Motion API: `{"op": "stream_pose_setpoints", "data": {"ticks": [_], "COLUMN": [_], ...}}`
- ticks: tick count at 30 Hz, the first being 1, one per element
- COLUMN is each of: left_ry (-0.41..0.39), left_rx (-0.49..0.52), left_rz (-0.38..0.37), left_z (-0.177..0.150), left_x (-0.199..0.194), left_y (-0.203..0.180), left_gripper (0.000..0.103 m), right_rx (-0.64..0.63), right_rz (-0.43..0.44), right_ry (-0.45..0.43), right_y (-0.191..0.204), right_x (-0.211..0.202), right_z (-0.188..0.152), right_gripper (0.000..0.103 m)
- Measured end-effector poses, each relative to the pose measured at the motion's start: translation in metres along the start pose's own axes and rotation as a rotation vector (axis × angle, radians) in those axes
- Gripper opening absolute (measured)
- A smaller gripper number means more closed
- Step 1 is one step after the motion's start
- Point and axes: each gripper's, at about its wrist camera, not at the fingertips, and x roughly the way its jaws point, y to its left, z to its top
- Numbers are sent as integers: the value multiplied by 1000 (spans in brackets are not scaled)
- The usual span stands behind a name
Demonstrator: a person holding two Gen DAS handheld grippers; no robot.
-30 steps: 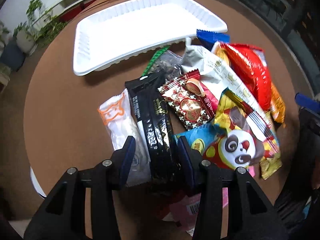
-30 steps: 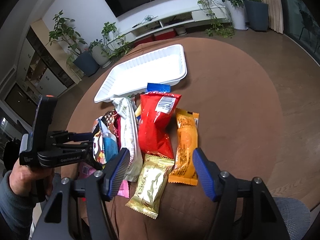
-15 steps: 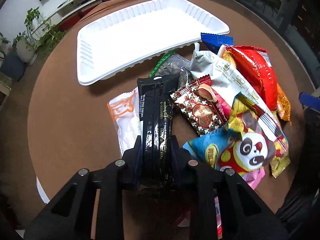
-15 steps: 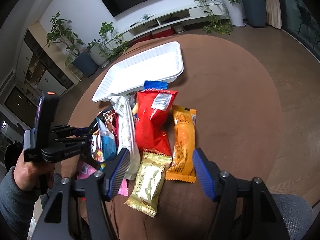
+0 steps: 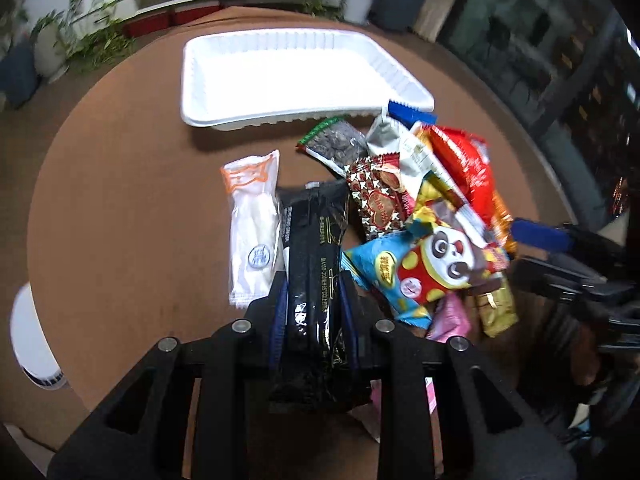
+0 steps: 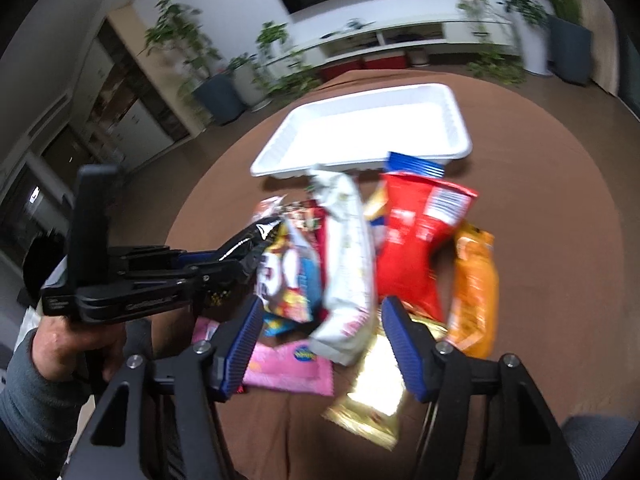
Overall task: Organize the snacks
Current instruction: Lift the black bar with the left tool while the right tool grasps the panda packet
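My left gripper [image 5: 314,292] is shut on a long black snack packet [image 5: 316,232], which sticks out forward over the brown round table [image 5: 120,200]. In the right wrist view the left gripper [image 6: 240,258] holds that packet [image 6: 256,236] raised at the pile's left side. My right gripper [image 6: 322,340] hovers over the near end of the pile with its jaws closing. A white packet [image 6: 344,264] and a gold packet [image 6: 376,392] lie below the gap, and the pads touch neither. The white tray [image 5: 188,80] lies beyond the pile with nothing in it.
The pile holds a red bag [image 5: 464,168], a panda packet [image 5: 436,264], a heart-patterned packet [image 5: 376,204], an orange packet [image 6: 474,280] and a pink packet [image 6: 288,368]. A white-and-orange packet [image 5: 252,232] lies apart on the left. A person's hand [image 6: 68,344] grips the left tool.
The left jaws closed on the black packet and carried it up and left, off the pile. The right gripper shifted left over the white and gold packets, its jaws narrowing slightly.
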Motion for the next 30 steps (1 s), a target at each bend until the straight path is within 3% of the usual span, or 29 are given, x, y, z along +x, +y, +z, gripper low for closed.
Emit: {"op": "stream_pose_setpoints", "data": {"ticks": [5, 9, 14, 18, 19, 21, 23, 25, 28, 30], "left_ry": [-58, -17, 2, 69, 95, 143, 192, 235, 242, 231], "left_rx": [-72, -59, 71, 187, 216, 268, 333, 384, 380, 342], "left_rz": [-48, -26, 96, 133, 137, 159, 226, 258, 229, 212], "left_z": [-17, -25, -21, -14, -11, -9, -9, -12, -14, -10], "left_x": [-20, -12, -10, 2, 6, 15, 25, 35, 44, 45], "left_y": [11, 12, -5, -18, -22, -29, -38, -46, -48, -43], "left_gripper": [15, 15, 16, 18, 21, 37, 63, 73, 73, 68], "right_rx": [-53, -82, -95, -83, -78, -63, -53, -42, -17, -7], "right_rz": [1, -27, -74, -84, -83, -74, -65, -53, -39, -29], "right_ry": [64, 94, 90, 83, 81, 76, 74, 65, 57, 51], "right_y": [11, 21, 24, 21, 19, 18, 17, 14, 8, 4], "right_x": [28, 43, 46, 41, 40, 37, 34, 31, 30, 29], "right_z": [10, 17, 22, 21, 22, 22, 21, 20, 18, 17], "right_gripper": [62, 60, 60, 60, 60, 60, 61, 64, 64, 64]}}
